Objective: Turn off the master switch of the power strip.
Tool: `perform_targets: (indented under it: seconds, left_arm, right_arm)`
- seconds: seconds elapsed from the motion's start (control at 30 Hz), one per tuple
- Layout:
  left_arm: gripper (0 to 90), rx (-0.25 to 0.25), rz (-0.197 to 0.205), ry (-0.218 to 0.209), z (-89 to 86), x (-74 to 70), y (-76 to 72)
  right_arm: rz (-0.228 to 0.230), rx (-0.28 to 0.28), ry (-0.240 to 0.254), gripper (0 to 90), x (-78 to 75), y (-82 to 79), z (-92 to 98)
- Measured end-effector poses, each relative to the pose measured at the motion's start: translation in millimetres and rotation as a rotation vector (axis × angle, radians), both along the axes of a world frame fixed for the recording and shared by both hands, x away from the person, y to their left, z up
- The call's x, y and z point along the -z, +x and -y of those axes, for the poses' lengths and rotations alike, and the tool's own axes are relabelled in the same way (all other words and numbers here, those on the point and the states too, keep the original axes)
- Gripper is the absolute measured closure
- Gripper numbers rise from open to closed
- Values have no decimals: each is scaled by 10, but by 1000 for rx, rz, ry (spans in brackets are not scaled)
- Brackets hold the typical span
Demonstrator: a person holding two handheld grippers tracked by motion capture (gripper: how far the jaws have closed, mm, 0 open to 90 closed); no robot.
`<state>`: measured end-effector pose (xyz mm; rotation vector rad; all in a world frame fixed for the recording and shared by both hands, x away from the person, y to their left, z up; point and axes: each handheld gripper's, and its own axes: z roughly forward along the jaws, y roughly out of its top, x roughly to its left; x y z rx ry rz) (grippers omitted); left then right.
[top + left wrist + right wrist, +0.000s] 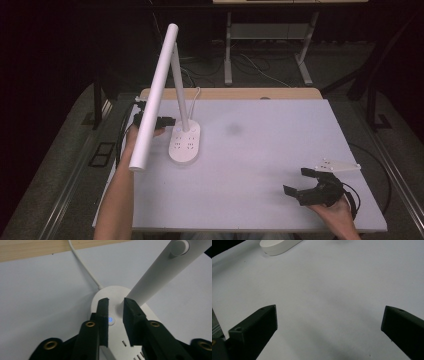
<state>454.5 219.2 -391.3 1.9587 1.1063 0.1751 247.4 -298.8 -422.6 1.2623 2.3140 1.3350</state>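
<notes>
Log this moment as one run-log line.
left gripper: open, jaws over lit power button on lamp base | right gripper: open, idle above table

White desk lamp [172, 95] on white table [260, 150], left gripper [159, 121] beside its base, right gripper [305, 186] with fingers apart

The person's left forearm reaches up the table's left side, its left gripper [161, 121] with jaws narrowly parted (a slim gap between them). The right hand [336, 212] holds the right gripper [299, 183] low, jaws spread wide.
</notes>
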Motion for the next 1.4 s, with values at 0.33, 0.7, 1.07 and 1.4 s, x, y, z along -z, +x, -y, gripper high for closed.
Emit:
perform_targets:
  seconds: [0.33, 0.7, 1.07, 1.4]
  left_arm:
    - [873, -2, -13, 8, 82, 92, 39]
    - [894, 2, -36, 32, 163, 193, 78]
    - [895, -18, -64, 51, 213, 273, 103]
    - [897, -63, -95, 24, 168, 302, 105]
  right_arm:
    - [3, 3, -11, 0, 11, 9, 7]
    - [4, 4, -15, 0, 11, 14, 10]
    - [6, 3, -18, 0, 12, 14, 12]
    - [-1, 0, -15, 0, 9, 9, 3]
